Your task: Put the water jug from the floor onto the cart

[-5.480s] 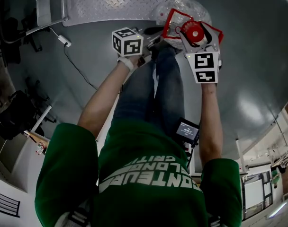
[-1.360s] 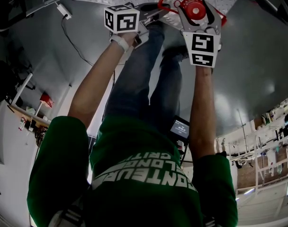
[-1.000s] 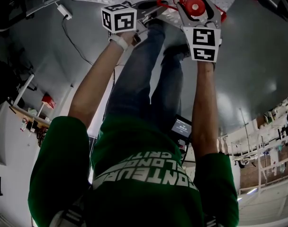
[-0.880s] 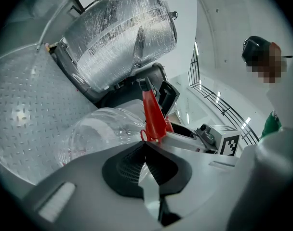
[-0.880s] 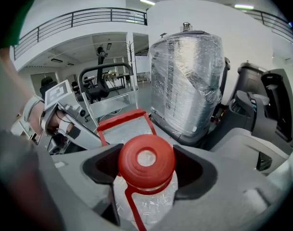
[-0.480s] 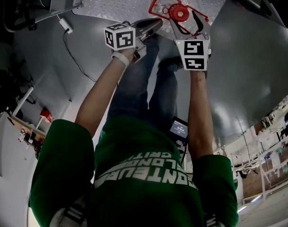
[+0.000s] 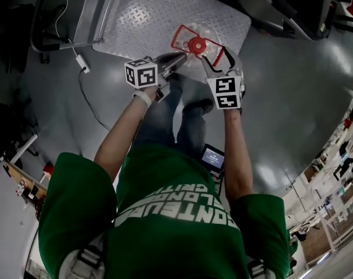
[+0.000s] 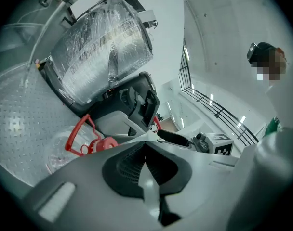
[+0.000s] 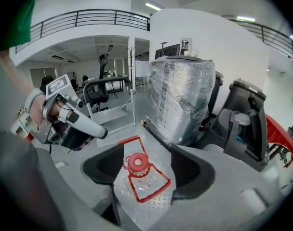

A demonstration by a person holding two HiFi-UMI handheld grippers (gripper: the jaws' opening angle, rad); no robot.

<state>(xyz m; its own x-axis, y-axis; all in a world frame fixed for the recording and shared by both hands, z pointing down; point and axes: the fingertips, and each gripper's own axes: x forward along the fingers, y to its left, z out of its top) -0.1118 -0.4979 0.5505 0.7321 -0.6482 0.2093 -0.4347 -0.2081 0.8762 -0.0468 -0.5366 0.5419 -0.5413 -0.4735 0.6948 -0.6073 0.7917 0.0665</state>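
Jug (image 7: 197,44) upright on cart deck (image 7: 165,10), goal met, I judge; my right tool (image 7: 218,60) wide, gripping nothing, since deck bears load; left tool (image 7: 177,57) closed, idle.

One jug (image 7: 197,45) with one red cap (image 9: 137,163). One cart (image 7: 141,16). Two grippers, a left gripper (image 7: 177,57) and a right gripper (image 7: 220,61). Each carries one marker cube, making two cubes (image 7: 140,73) (image 7: 224,92). One wrapped bundle (image 9: 180,97). One cable (image 7: 79,63). One person (image 7: 176,214), with one small screen (image 7: 213,157) at the waist.
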